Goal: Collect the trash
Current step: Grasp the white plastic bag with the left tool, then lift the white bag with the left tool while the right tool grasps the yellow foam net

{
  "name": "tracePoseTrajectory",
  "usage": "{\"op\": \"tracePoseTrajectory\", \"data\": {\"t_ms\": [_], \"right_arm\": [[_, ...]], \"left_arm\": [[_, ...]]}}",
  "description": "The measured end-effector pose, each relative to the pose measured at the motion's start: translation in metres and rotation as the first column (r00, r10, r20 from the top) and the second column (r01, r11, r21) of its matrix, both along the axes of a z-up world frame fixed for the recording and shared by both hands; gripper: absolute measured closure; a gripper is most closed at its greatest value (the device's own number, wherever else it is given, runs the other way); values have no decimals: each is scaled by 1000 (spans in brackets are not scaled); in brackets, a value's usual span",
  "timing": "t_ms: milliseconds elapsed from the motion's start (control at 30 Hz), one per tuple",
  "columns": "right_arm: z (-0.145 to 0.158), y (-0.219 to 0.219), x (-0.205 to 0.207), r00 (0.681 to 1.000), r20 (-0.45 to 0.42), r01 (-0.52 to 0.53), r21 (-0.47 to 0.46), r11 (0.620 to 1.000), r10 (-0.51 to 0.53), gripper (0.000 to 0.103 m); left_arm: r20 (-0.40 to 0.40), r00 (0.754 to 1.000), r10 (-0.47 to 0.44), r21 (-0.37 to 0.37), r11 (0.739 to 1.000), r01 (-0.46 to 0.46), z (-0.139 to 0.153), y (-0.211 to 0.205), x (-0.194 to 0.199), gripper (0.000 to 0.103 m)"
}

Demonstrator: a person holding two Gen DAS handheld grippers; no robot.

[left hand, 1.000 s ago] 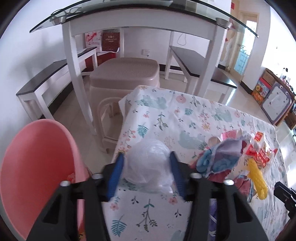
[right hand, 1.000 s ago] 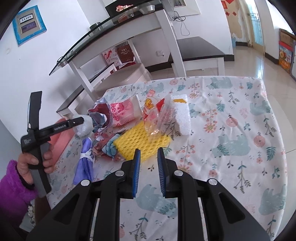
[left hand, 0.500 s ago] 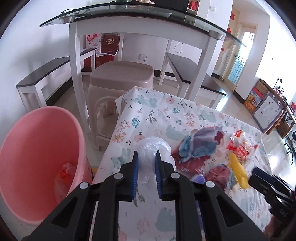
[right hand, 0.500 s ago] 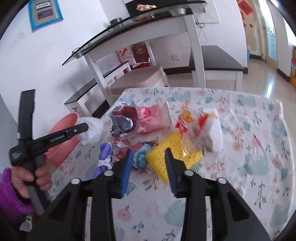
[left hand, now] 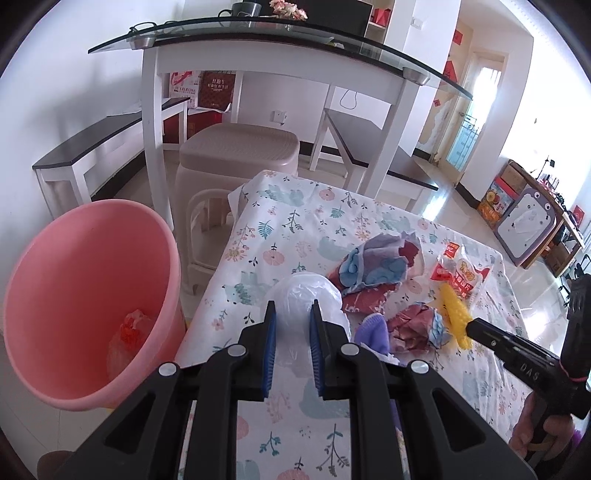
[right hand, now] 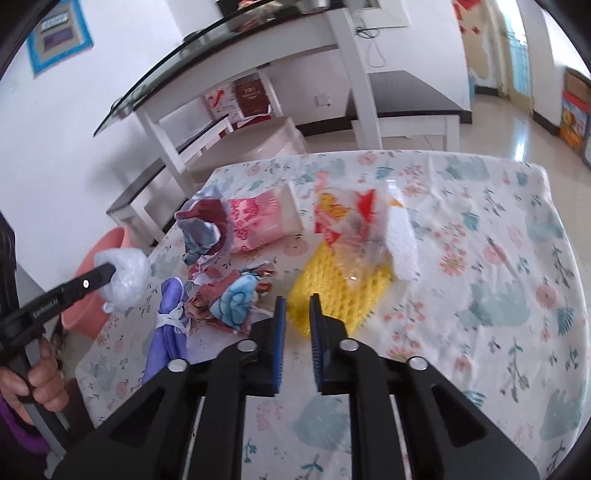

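Observation:
My left gripper (left hand: 291,308) is shut on a crumpled white plastic bag (left hand: 303,295) and holds it just above the left part of the floral-cloth table (left hand: 295,221). A pink bin (left hand: 92,258) stands on the floor left of the table, with a red wrapper inside. In the right wrist view the bag (right hand: 129,277) hangs at the left gripper's tip (right hand: 107,273). My right gripper (right hand: 297,299) is closing, its jaws nearly together on the near corner of a yellow foam net (right hand: 340,291).
Crumpled blue-and-red wrappers (left hand: 376,266), a purple bag (right hand: 166,332), a pink printed packet (right hand: 255,221), a clear snack bag (right hand: 351,221) and white foam (right hand: 400,240) lie mid-table. A beige stool (left hand: 240,155) and a glass-topped table (left hand: 295,33) stand beyond.
The left gripper shut on the white bag and drew back with it, raising it slightly, so more of the bin shows. The right gripper opened wide, then narrowed at the yellow net's corner.

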State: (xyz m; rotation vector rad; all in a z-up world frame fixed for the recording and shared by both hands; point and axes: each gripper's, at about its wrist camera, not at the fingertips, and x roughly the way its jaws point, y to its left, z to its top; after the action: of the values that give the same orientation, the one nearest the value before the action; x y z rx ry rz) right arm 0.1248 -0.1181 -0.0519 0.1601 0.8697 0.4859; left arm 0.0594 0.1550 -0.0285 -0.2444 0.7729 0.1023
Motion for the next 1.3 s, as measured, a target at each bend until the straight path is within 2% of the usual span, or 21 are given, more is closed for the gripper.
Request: {"op": "tracePoseTrajectory", "data": {"t_ms": [333,700,1100,1300], "right_arm": [[19,-27,-27,998,45,32,1,999,-32,94],[51,-23,-50,993,119,-4,23,1000,2,94],[70,17,-65,981,177,-87,10,996,84,94],[80,56,-72,962,206,-177,-18,984,177,94]], "left_arm": [[28,999,-25,-12,1000,25,9,-6,-16,88],[81,996,-36,-24,999,38,23,-6,-37,88],[153,988,36,-8,999,-35,41,16,-70,88],[173,980,98,-6,995,-98,44,38,-87,88]]}}
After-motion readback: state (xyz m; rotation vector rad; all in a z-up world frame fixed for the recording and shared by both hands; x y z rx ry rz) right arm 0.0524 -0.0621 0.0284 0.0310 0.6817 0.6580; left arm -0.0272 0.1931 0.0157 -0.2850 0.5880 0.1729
